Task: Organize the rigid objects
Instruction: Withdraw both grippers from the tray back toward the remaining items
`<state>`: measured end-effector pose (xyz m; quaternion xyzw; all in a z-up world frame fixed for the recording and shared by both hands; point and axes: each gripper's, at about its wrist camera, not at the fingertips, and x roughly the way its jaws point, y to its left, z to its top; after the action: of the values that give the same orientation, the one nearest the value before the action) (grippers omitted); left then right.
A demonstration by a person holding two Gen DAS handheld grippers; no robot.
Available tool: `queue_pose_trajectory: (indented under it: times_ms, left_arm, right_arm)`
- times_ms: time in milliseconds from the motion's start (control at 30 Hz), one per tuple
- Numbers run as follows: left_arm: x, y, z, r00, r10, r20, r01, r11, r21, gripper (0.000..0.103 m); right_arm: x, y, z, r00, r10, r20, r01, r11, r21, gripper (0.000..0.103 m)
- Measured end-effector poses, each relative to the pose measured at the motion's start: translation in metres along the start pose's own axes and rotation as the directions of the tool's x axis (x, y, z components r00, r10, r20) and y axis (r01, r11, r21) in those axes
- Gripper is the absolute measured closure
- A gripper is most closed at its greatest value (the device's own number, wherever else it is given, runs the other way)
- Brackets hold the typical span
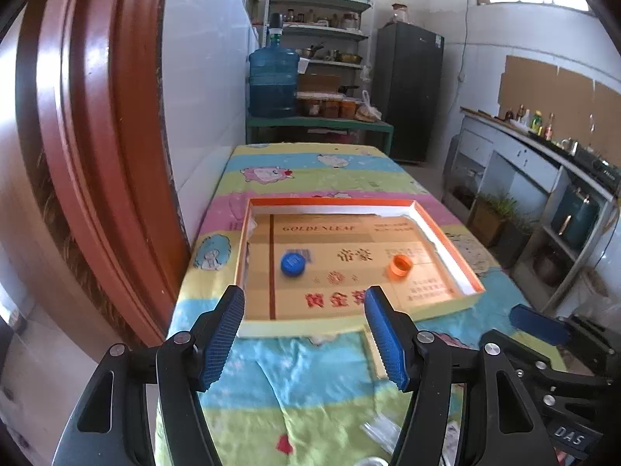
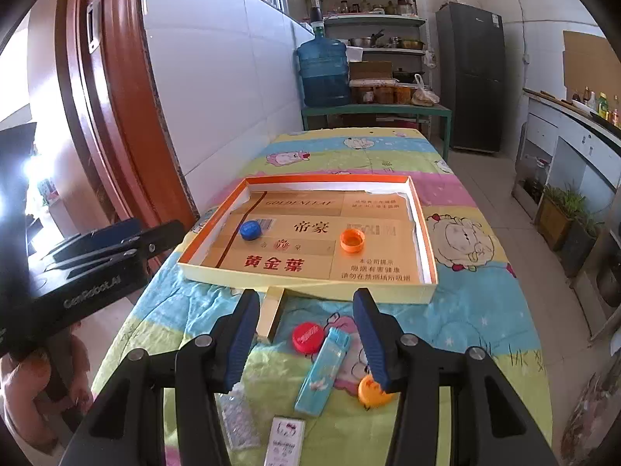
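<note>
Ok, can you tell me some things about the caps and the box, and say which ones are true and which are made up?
1. The blue cap lies inside the box. True.
2. The orange cap in the box sits left of the blue cap. False: it sits to the right of it.
3. The red cap is in the box too. False: it lies on the cloth in front of the box, beside a light blue case.
4. The right gripper is holding nothing. True: its jaws are apart and empty.
5. The left gripper has grabbed the blue cap. False: its jaws are open and empty, and the cap lies in the box.
</note>
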<state>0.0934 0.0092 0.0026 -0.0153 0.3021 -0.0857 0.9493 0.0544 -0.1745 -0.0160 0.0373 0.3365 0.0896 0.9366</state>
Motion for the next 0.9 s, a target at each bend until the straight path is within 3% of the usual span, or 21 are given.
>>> queue_pose_trajectory:
  times_ms: [267, 900]
  left_arm:
    - [-0.024, -0.003, -0.019, 1.000, -0.013, 0.006, 0.013, 1.000, -0.004, 0.037]
    - [-0.041, 0.002, -0.058, 0.998, -0.064, -0.027, 0.063, 0.998, -0.030, 0.037]
  right_arm:
    - [-0.010, -0.001, -0.015, 1.000, -0.016, -0.007, 0.016, 1.000, 0.013, 0.053]
    - [-0.024, -0.016, -0.059, 0.995, -0.065, -0.070, 0.068, 0.997, 0.046, 0.053]
